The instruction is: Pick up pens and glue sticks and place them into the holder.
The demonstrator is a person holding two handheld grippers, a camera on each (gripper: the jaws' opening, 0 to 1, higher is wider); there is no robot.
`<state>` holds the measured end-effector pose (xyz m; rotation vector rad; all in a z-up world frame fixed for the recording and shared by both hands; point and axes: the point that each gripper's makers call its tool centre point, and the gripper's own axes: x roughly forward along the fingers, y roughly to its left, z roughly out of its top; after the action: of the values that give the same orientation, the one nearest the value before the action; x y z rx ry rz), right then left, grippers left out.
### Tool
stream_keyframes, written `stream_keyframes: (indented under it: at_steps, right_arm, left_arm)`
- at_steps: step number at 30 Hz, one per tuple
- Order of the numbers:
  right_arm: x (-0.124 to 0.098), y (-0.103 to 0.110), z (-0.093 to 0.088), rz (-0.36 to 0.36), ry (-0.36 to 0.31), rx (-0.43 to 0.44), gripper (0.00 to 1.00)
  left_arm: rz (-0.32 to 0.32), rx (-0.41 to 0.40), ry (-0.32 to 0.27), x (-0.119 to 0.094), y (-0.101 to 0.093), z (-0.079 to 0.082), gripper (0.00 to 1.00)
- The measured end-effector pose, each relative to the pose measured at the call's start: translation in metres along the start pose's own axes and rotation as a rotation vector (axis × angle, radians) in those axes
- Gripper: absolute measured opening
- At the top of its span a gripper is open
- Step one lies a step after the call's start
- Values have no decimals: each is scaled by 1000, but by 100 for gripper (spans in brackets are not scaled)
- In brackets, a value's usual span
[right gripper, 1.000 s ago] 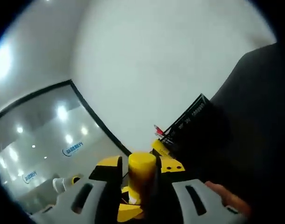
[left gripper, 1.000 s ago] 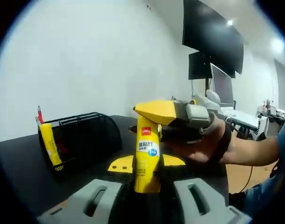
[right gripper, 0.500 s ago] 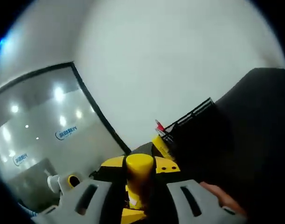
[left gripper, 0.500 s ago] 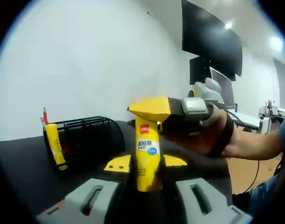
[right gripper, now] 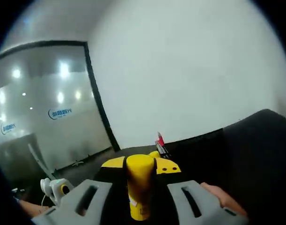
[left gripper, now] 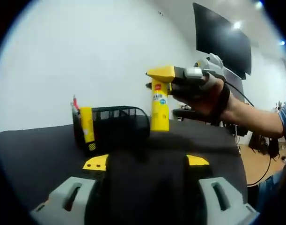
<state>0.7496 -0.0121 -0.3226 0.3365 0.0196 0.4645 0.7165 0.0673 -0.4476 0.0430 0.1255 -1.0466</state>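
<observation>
over the black tabletop, by a white wall, the right gripper clamps an upright yellow glue stick beside the black mesh holder, which holds another glue stick; the left gripper is spread, grasping nothing.

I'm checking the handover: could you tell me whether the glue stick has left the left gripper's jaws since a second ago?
Yes. The glue stick now stands clear of the left gripper, held by the right gripper nearer the mesh holder.
</observation>
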Motion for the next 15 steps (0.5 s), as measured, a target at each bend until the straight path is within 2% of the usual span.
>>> stream_keyframes:
  at_steps: [3,4,5,9,11,15]
  right_arm:
    - [11,-3,0,-8,8,-33,19]
    - [15,-5,0,-11,10,-36,19]
    - [18,-7,0,-12,11,-40,19]
    - [31,-15,2,-22,7,-53,19]
    - [40,-22,4,-29,5,-64,19]
    - [56,-33,5,-40,2,-80,19]
  left_arm:
    - [24,-3,17,-5,6,-12,61]
    - [29,7,4,-6,5,-7,61]
    - [28,-19,-55,-5,6,2,61]
    - [45,-48,-65,-11,13,3,63]
    - [44,-72,-95,-12,14,8,65]
    - [41,-72,-94,-11,12,7,65]
